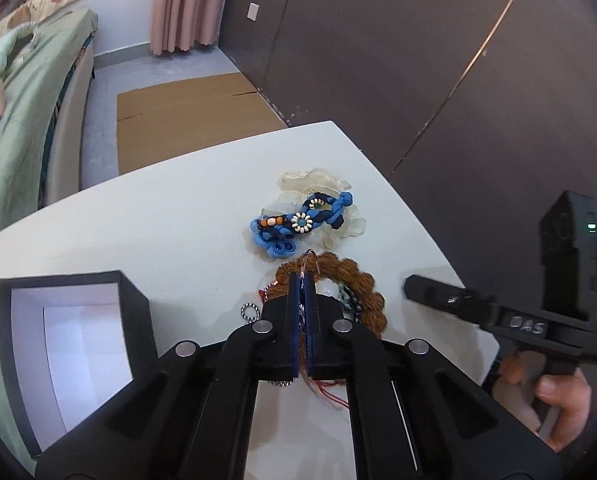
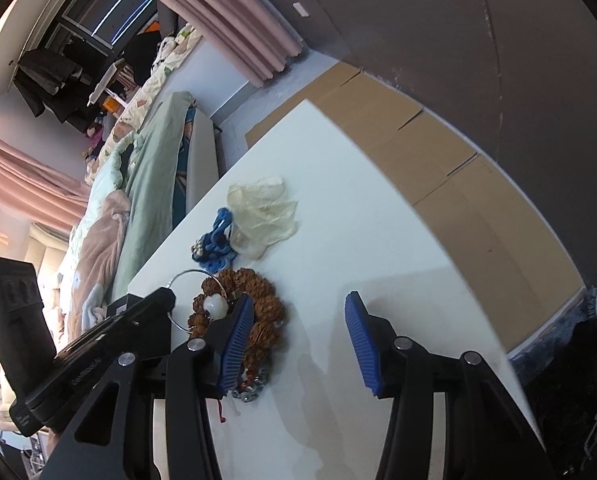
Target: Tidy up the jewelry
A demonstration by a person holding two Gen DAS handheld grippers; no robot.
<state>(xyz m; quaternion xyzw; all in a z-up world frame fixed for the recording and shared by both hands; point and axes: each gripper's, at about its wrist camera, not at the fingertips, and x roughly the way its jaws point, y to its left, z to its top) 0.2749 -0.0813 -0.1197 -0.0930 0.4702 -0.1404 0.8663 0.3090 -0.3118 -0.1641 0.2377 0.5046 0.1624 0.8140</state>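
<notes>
Left tool, black with blue ribbed pads, is closed narrow on a thin silver wire hoop; the wire arcs out just above the pad tips in the left wrist view. Right tool stands about half open with nothing between its pads; its left pad sits just over the brown beads.

White worktop: carries all the jewelry, piled toward its near right part.

Black square box with white lining: open and upright at the worktop's left, well apart from the pile. Probable destination.

Cream sheer fabric flower: farthest item. Judged very light, limp and easily crushed; take it at the centre, gently.

Blue and navy braided cord bracelet with white bead flowers: lies partly on the cream flower. Soft, light, not slippery; grip across the braid, not the beads.

Brown knobbly bead strand: coiled beside the hoop, with a white stone inside the coil. Heavier, flexible, likely to trail; grip several beads together.

Silver wire hoop: stiff but thin and slippery. It appears to touch the bead coil, so lifting may snag or drag it.
</notes>
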